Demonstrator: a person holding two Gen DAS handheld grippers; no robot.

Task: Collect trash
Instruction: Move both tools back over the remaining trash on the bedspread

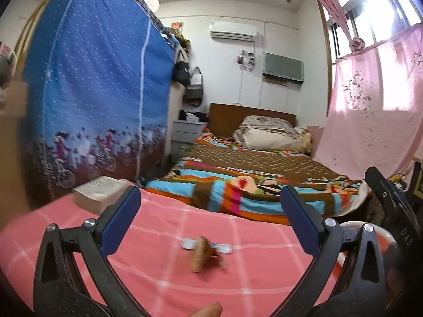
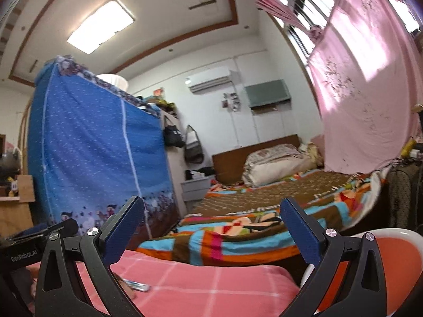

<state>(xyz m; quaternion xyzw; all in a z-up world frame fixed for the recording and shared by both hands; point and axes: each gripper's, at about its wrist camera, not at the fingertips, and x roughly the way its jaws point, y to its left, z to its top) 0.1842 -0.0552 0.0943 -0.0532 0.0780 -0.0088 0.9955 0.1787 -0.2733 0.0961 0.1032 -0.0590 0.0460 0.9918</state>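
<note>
On a pink checked cloth (image 1: pixel 164 259) lie a small brown scrap (image 1: pixel 198 255), blurred, and a white-and-blue wrapper (image 1: pixel 224 248) just behind it. My left gripper (image 1: pixel 210 195) is open above and in front of them, with nothing between its blue pads (image 1: pixel 124 211). The right gripper (image 2: pixel 212 206) is also open and empty, pointing slightly upward over the cloth's far edge. In the right wrist view the wrapper (image 2: pixel 137 286) shows low at the left, half hidden by a finger. Each gripper shows in the other's view: the right gripper (image 1: pixel 388 195) and the left gripper (image 2: pixel 39 233).
A thick book (image 1: pixel 100 192) lies at the cloth's far left corner. A round orange-red thing with a white rim (image 2: pixel 396 259) stands at the right of the cloth. Beyond are a bed with a striped quilt (image 1: pixel 238 185), a blue fabric wardrobe (image 1: pixel 100 79) and pink curtains (image 1: pixel 375 111).
</note>
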